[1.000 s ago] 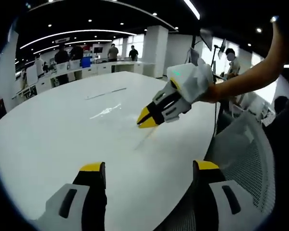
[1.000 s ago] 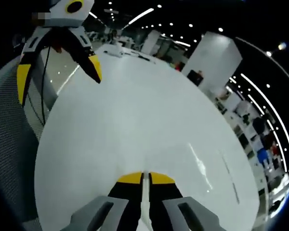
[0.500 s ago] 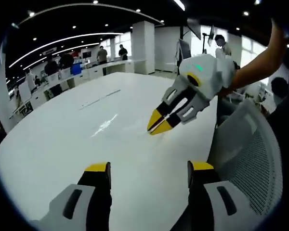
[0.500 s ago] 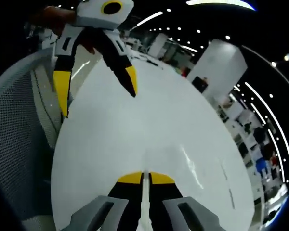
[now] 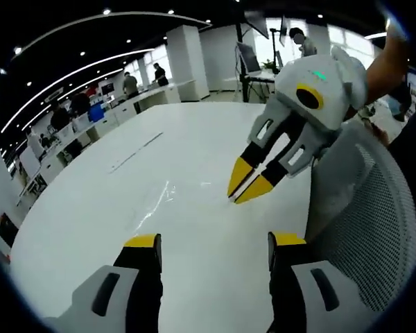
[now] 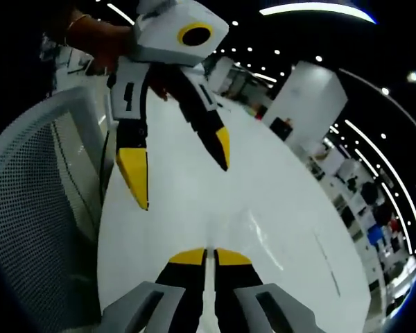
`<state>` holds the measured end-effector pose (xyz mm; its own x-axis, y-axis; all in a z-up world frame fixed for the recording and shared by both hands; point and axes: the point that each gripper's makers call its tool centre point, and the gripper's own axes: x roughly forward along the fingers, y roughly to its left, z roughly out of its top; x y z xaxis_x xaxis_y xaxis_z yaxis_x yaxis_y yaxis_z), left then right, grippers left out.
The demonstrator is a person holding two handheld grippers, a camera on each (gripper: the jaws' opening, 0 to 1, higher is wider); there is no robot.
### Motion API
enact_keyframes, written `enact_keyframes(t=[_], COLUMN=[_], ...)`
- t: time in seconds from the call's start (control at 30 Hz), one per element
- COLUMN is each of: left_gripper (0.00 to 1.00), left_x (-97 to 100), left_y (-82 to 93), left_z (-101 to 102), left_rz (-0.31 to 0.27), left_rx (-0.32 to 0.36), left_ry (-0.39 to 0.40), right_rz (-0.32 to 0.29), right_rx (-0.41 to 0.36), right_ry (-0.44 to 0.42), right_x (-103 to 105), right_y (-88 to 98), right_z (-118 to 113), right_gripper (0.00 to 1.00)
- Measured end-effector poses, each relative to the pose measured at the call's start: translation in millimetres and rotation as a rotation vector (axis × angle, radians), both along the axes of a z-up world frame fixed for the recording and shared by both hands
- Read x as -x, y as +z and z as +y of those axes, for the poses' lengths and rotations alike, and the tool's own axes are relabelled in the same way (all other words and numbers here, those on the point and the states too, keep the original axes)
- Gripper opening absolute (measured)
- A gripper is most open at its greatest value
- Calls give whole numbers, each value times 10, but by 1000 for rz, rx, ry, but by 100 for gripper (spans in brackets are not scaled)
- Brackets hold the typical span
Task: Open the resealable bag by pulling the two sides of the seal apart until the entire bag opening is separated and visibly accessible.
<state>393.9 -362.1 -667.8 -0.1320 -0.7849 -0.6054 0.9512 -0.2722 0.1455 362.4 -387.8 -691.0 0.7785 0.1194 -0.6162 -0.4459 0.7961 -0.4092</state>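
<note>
1. Two claws are present. The left claw (image 5: pixel 213 241) has its jaws set wide apart over the white surface (image 5: pixel 90 208). In the right gripper view it enters from the upper left (image 6: pixel 177 170), again with a broad gap between the yellow tips.
2. The right claw (image 6: pixel 206 257) has its jaws nearly together, pinching a thin clear strip between the tips. In the left gripper view it comes in from the right (image 5: pixel 249 183), tips close together just above the surface.
3. One resealable bag (image 5: pixel 152 201) lies flat on the surface, between the two claws. It is transparent and shows mainly as faint glare and creases; its edges are hard to trace. Whether the seal is open cannot be determined.
4. One mesh-backed chair (image 5: pixel 371 229) stands at the surface edge beside the right claw.
5. Several people (image 5: pixel 130 84) stand at distant desks.
</note>
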Motion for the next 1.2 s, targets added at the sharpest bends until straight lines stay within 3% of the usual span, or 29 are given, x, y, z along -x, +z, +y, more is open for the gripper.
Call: enact_keyframes(t=[0.1,0.23,0.37,0.5,0.83,0.97,1.07,1.2], left_gripper=[57,53,48,35,28,26,22,20], left_x=[23,101,147,178,242,326,329,358], left_y=[22,20,15,6,-106,-125,-162,-167], left_z=[-46,-89,-129,-162,-128,-97,-74,-65], left_rz=[-31,-113,-144,-131,-209,-265,-356,-383], left_rx=[0,-16,-17,-18,-70,-69,-94,-102], left_ry=[-23,-104,-133,-149,-249,-341,-396,-415], right_rz=[-4,-11,-15,-15,-10,-9,-9,-6], right_rx=[-8,-18,-29,-37,-45,-50,-52,-53], right_ry=[0,1,-1,1,22,30,34,43], right_x=[27,51,68,86,110,107,105,103], right_y=[16,39,46,47,28,27,26,19], right_z=[30,68,93,124,216,243,262,302], right_gripper=[0,0,0,0,0,0,0,0])
